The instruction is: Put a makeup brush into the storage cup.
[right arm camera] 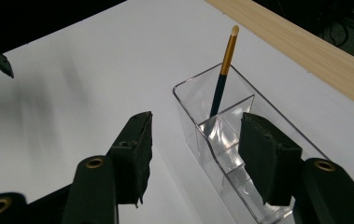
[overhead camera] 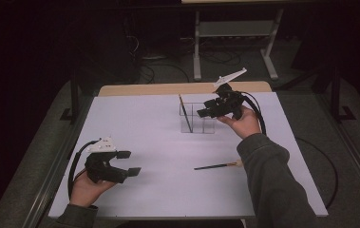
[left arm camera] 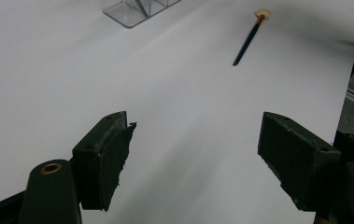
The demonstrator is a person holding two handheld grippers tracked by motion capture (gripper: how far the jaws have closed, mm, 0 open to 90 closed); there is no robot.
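A: Starting on my left. The left tool sits low over the near-left part of the counter, its black jaws spread wide with nothing but white surface between them. Ahead of it and off to its right lies a loose brush, flat on the counter, well apart from the jaws.

B: What does that brush look like from the left tool's own camera?

A: A thin dark handle, a gold ferrule and a pale fanned tip; the tip points away from the tool. Past it I catch a corner of the clear organizer.

B: And on the right?

A: The right tool hangs just beside the clear organizer, at its right end. No earlier picture here, so I only say its jaws stand apart and pinch nothing.

B: The box itself?

A: Transparent hard plastic, long and rectangular, with rounded corners and cross walls dividing it into compartments. A second brush stands tilted in the far compartment, dark handle below, gold band above, pale tip on top, beyond the jaws and clear of them.

B: Anything the right tool's camera adds?

A: The dividers and the wooden strip along the counter's far edge show plainly there; from the high view the box is just faint outlines.
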